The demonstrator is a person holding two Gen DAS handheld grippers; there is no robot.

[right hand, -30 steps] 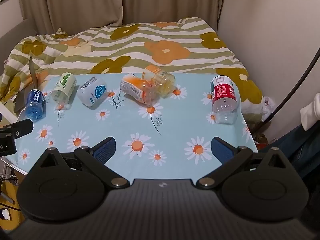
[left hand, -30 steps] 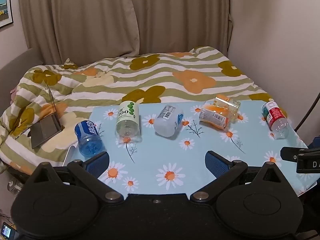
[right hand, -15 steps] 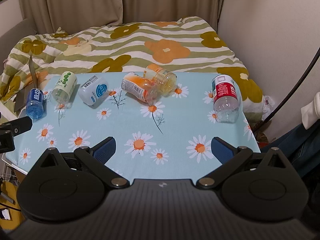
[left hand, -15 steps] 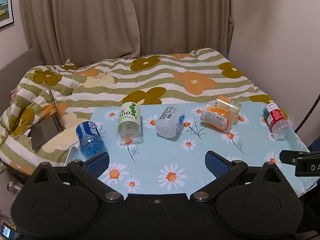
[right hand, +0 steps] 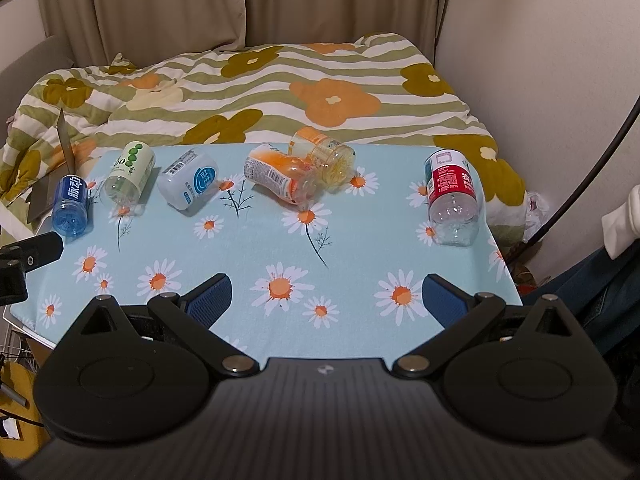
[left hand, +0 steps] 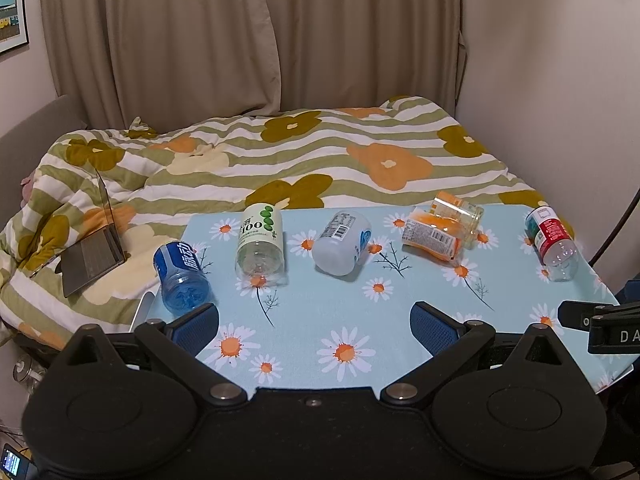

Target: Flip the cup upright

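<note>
Both grippers have drawn back and up a little since a second ago, so more of the flowered table (right hand: pixel 360 248) shows in each view; the cups have not shifted. Six cut-bottle cups lie on their sides across its far half — blue cup (left hand: pixel 182 276), green cup (left hand: pixel 260 240), white cup (left hand: pixel 342 242), orange cup (left hand: pixel 434 236) touching a yellow cup (left hand: pixel 460 216), and red cup (right hand: pixel 452 192).

The left gripper (left hand: pixel 314 322) and right gripper (right hand: pixel 326 300) both hover with jaws wide apart, holding nothing.

Likely trouble: round cups may roll when nudged. The blue and red ones lie near the side edges (a push outward could drop them). The touching pair leaves little finger room. Open cloth in front gives room to approach.
</note>
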